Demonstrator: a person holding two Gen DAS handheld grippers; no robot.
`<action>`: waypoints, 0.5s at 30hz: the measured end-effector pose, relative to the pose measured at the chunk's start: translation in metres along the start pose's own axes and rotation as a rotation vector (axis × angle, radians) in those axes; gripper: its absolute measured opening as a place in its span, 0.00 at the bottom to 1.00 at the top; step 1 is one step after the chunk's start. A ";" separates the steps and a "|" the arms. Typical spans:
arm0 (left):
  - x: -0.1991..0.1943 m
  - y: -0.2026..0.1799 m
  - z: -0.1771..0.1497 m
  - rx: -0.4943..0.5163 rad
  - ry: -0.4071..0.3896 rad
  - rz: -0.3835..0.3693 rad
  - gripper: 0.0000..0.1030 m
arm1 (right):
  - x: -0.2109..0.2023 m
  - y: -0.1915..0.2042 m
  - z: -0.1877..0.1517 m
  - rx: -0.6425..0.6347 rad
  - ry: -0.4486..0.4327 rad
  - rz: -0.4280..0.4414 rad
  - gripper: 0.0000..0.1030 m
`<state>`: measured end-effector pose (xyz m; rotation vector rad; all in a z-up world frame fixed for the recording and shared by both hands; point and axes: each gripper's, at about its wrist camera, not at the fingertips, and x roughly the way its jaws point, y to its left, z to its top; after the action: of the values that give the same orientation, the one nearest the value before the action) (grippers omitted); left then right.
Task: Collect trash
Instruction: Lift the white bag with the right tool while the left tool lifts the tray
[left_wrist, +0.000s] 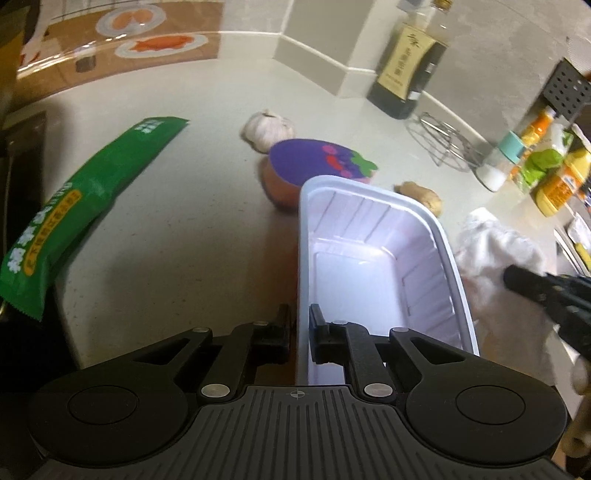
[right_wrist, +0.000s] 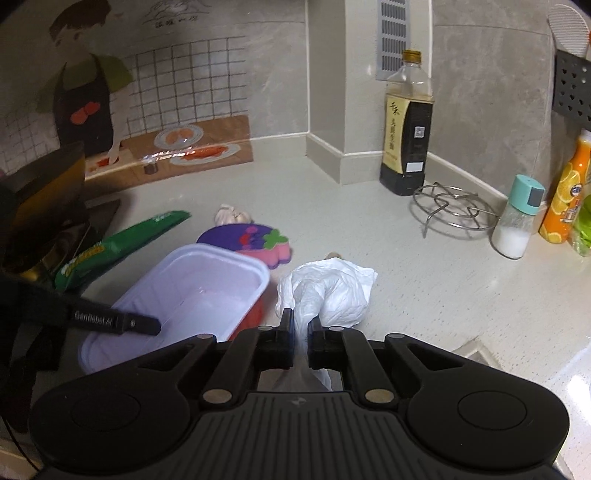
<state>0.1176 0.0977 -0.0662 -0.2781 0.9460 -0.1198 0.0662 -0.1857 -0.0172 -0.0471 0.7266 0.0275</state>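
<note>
My left gripper (left_wrist: 302, 325) is shut on the near wall of a white plastic tray (left_wrist: 373, 258), which is tilted and empty; the tray also shows in the right wrist view (right_wrist: 192, 295). My right gripper (right_wrist: 301, 332) is shut on a crumpled white plastic bag (right_wrist: 332, 291) lying on the counter right of the tray; the bag shows in the left wrist view (left_wrist: 495, 258). A green snack wrapper (left_wrist: 92, 206) lies to the left, overhanging the counter edge, and shows in the right wrist view (right_wrist: 122, 247).
A garlic bulb (left_wrist: 267, 129), a purple grape-print pad (left_wrist: 317, 158) over an orange bowl, and ginger (left_wrist: 421, 195) lie behind the tray. A soy sauce bottle (right_wrist: 406, 129), wire trivet (right_wrist: 454, 210), salt shaker (right_wrist: 517, 221) and orange bottle (right_wrist: 569, 192) stand at the back right. A stove (right_wrist: 48, 221) is left.
</note>
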 end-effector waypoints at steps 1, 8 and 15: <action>0.000 -0.001 -0.001 -0.002 0.003 -0.012 0.13 | 0.001 0.002 -0.002 -0.008 0.007 0.001 0.06; -0.009 -0.002 0.000 0.003 0.031 -0.101 0.18 | 0.025 0.000 -0.015 0.052 0.088 0.017 0.07; 0.001 -0.004 0.014 0.033 0.053 -0.068 0.18 | 0.034 0.006 -0.017 0.029 0.094 0.067 0.08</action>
<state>0.1301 0.0957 -0.0582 -0.2777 0.9862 -0.2054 0.0801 -0.1801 -0.0530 0.0037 0.8221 0.0788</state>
